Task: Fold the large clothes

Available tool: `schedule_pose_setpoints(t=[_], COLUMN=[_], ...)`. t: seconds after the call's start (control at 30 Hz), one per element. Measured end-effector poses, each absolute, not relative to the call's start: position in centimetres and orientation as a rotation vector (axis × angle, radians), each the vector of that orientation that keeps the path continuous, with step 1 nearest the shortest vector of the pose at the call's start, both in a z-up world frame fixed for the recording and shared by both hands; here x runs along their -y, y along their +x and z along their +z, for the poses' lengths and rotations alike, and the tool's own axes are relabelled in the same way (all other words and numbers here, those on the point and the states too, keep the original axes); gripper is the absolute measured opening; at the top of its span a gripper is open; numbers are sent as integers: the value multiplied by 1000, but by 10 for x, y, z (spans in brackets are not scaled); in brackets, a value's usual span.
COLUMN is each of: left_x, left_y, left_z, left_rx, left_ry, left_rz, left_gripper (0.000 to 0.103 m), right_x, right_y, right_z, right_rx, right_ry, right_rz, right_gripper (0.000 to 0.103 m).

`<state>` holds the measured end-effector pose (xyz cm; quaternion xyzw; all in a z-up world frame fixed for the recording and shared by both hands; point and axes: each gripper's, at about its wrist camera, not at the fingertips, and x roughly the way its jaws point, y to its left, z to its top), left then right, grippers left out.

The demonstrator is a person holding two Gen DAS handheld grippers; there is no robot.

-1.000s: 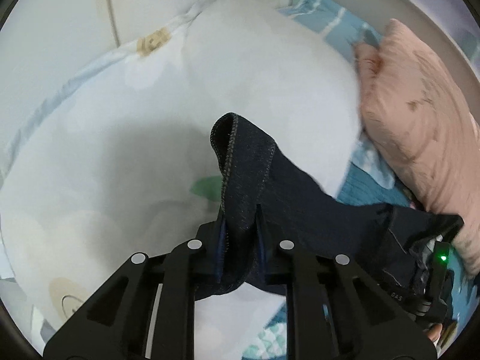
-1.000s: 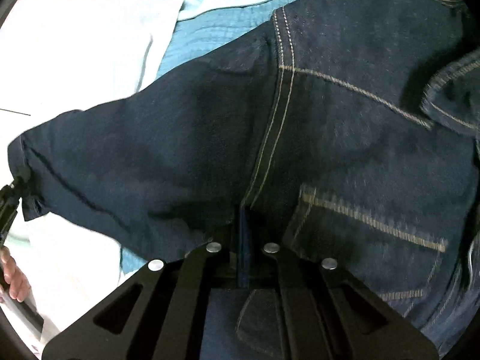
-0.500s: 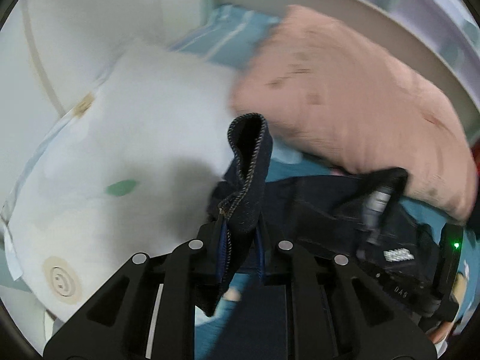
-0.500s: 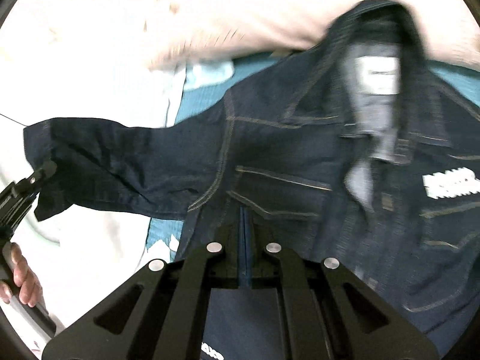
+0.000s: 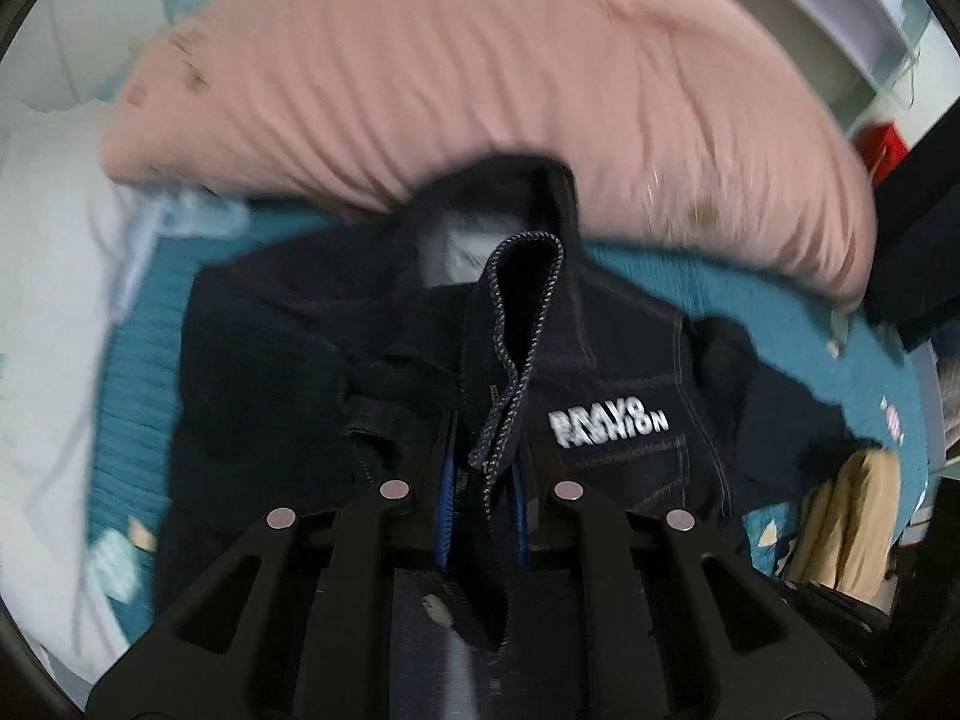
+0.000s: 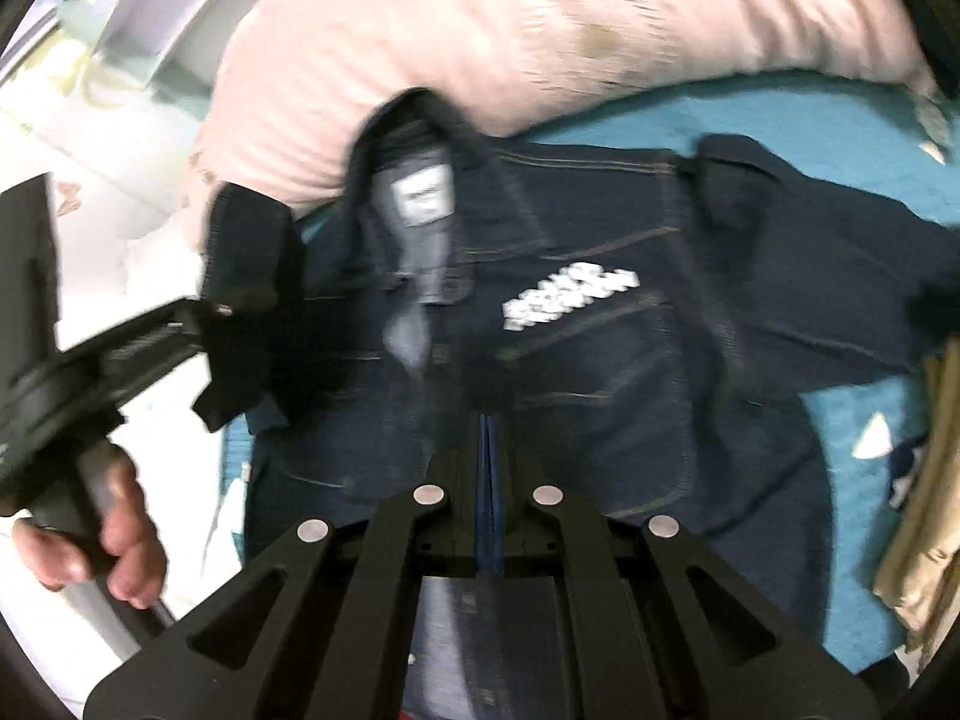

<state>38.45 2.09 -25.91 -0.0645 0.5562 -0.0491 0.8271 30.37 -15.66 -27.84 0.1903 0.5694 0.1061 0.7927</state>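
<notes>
Left wrist view: the left gripper [image 5: 480, 468] clamps a stitched sleeve cuff [image 5: 522, 324] of the dark denim jacket [image 5: 630, 372], which lies front-up on a teal bedspread [image 5: 750, 294] below a pink pillow [image 5: 480, 90]. In the right wrist view, the right gripper [image 6: 487, 480] is clenched on the jacket's lower edge, while a hand [image 6: 102, 528] grips the left tool's handle.

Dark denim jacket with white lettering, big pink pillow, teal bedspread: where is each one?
Dark denim jacket with white lettering [image 5: 624, 360], left wrist view: chest panel above the lettering.
Big pink pillow [image 5: 456, 90], left wrist view: its wrinkled middle.
Teal bedspread [image 6: 840, 420], right wrist view: bare patch beside the jacket.
</notes>
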Motion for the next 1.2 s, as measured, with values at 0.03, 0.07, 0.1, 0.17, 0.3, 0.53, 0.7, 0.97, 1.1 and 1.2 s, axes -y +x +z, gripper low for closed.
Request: schedule_pose_setpoints(t=[0.03, 0.07, 0.1, 0.17, 0.3, 0.53, 0.7, 0.97, 1.1, 1.2], left_x=[-11, 1, 13, 34, 61, 92, 86, -21, -71, -100], left_y=[386, 385, 386, 389, 396, 392, 378, 363, 355, 356], left_z=[-268, -277, -290, -313, -353, -351, -310, -294, -317, -338], left_rx=[-1199, -1220, -1247, -1284, -1348, -1362, -1275, -1203, -1240, -1270], left_ry=[-135, -131, -122, -97, -7, -29, -13, -62, -49, -52], left_rz=[-116, -125, -121, -106, -59, -212, -291, -194, -147, -131], left_gripper=[14, 14, 14, 14, 15, 65, 66, 51, 10, 0], right_x=[163, 169, 175, 185, 204, 221, 216, 158, 100, 55], right_y=[303, 302, 302, 300, 291, 283, 284, 308, 327, 341], right_z=[-282, -285, -289, -297, -308, -313, -294, -276, -289, -309], right_rx=[-1228, -1231, -1236, -1248, -1268, -1279, -1236, -1197, -1228, -1280], right_ry=[421, 428, 433, 439, 467, 495, 473, 464, 425, 418], right_rz=[223, 219, 209, 189, 181, 118, 95, 154, 225, 288], right_gripper=[2, 2, 2, 2, 2, 5, 5, 2, 2, 2])
